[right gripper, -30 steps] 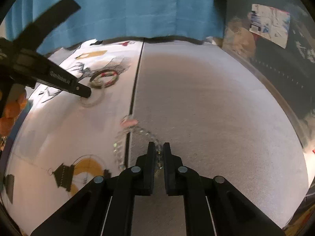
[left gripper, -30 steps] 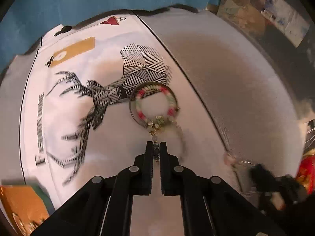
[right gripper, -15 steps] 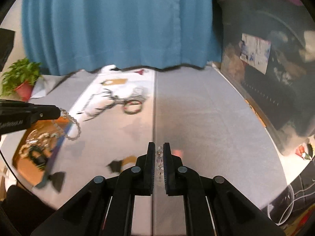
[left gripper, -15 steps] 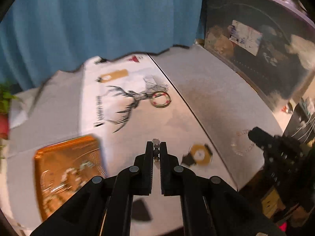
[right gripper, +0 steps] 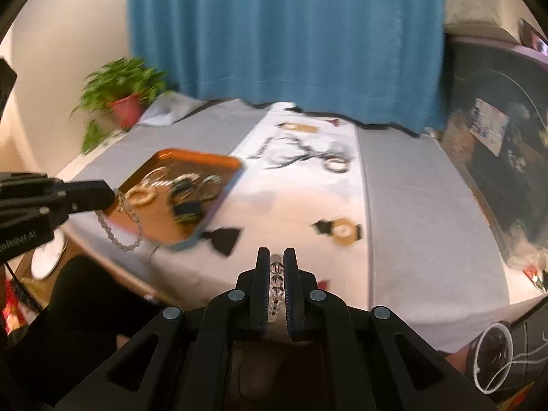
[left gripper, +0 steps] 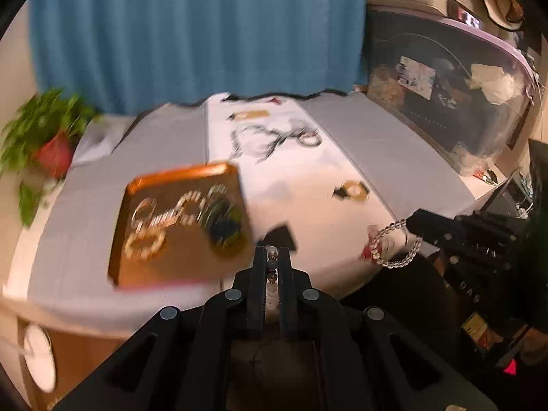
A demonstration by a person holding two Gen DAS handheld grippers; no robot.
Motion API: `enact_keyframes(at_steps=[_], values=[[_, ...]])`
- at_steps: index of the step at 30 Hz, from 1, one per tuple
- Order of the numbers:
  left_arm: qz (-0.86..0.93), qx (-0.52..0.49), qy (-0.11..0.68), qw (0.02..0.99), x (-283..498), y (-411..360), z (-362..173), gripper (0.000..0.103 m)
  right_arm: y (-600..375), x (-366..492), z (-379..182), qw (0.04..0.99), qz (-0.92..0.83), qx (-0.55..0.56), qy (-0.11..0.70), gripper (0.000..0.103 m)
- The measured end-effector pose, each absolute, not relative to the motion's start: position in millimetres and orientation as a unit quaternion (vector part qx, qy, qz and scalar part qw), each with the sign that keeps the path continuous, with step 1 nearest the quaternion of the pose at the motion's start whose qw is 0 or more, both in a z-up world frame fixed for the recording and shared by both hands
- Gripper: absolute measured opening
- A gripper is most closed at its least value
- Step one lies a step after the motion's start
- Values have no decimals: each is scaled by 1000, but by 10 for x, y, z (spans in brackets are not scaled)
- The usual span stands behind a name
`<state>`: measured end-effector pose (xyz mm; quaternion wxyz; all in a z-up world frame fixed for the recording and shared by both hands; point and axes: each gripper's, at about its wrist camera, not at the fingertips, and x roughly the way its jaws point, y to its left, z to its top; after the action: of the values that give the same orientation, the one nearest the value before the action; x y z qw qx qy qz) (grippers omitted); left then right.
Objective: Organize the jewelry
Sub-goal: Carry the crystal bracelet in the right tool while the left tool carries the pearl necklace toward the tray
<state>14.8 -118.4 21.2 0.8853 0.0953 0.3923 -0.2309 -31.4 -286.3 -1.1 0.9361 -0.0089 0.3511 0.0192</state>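
My left gripper (left gripper: 273, 257) is shut on a grey beaded bracelet (left gripper: 272, 267); in the right wrist view the bracelet (right gripper: 120, 236) hangs from the left gripper (right gripper: 114, 195) at the near corner of the orange tray (right gripper: 219, 164). My right gripper (right gripper: 276, 260) is shut on a clear beaded bracelet (right gripper: 276, 279); in the left wrist view that bracelet (left gripper: 394, 243) dangles from the right gripper (left gripper: 409, 222) off the table's front edge. The orange tray (left gripper: 181, 267) holds several bracelets. One coloured bracelet (left gripper: 310, 138) lies on the white cloth far back.
The table (right gripper: 428, 205) has a grey cover and a white runner with a deer print (right gripper: 298, 154). A potted plant (right gripper: 123, 96) stands at the back left. A blue curtain (right gripper: 284, 34) hangs behind. A dark cabinet (right gripper: 507, 144) is to the right.
Both grippers have lifted and pulled back from the table with their bracelets. The views now look over the whole table, and the tray sits closer to the left gripper.
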Motion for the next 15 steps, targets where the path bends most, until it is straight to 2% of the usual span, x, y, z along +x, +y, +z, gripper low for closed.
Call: enact_keyframes(at_steps=[7,15], values=[[-187,79,398,895,-336,-685,-33,4,-2374,-656,-134,926,64,-42,370,8],[-190,70,394,897,-610,-532,-125,4,-2090,-918,-253,912,96,-61,394,8]])
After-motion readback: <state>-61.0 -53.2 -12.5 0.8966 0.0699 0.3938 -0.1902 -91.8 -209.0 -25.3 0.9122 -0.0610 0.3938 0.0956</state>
